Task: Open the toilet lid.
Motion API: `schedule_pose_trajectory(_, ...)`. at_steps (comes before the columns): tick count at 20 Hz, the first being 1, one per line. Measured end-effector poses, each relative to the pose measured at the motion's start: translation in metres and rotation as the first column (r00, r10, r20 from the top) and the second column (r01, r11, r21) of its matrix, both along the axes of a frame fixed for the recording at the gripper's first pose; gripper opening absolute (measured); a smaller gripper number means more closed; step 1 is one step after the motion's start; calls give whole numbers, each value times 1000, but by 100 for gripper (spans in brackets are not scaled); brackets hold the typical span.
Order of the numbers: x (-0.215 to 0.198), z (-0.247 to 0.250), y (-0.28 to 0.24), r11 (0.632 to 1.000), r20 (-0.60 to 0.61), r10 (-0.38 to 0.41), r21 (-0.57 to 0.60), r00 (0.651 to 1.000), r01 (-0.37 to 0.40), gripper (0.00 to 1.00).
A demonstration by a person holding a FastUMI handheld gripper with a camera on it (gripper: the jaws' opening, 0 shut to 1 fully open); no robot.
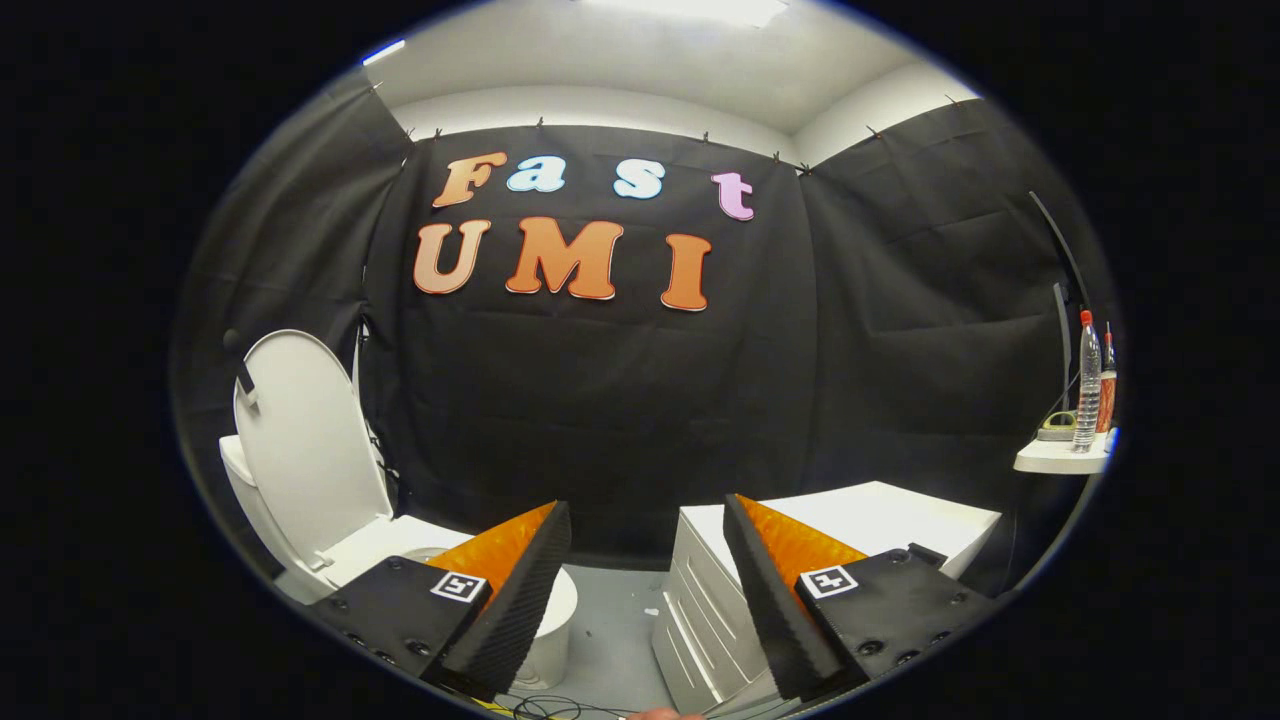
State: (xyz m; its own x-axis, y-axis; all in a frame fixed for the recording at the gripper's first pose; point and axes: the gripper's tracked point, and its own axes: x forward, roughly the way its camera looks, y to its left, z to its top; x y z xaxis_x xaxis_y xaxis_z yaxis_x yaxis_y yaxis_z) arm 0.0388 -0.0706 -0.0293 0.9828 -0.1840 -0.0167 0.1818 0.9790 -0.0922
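Note:
A white toilet (pixel 395 545) stands to the left, partly behind my left finger. Its white lid (pixel 305 440) is raised upright and leans back against the tank (pixel 237 462). The seat and bowl rim show below the lid. My gripper (pixel 645 520) is held well away from the toilet, to its right, and is open with a wide gap and nothing between the fingers. The left finger (pixel 520 580) overlaps the bowl's front in the view.
A white drawer cabinet (pixel 840 540) stands just ahead on the right, partly behind the right finger. A small white shelf (pixel 1060 458) further right carries a clear bottle (pixel 1087 385) and other small items. Grey floor (pixel 610 620) runs between toilet and cabinet.

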Motion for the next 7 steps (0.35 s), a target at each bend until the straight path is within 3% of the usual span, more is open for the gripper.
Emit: schedule_pose_trajectory(7, 1, -1, -3, 1000, -10, -9, 8, 1000, 9, 98)
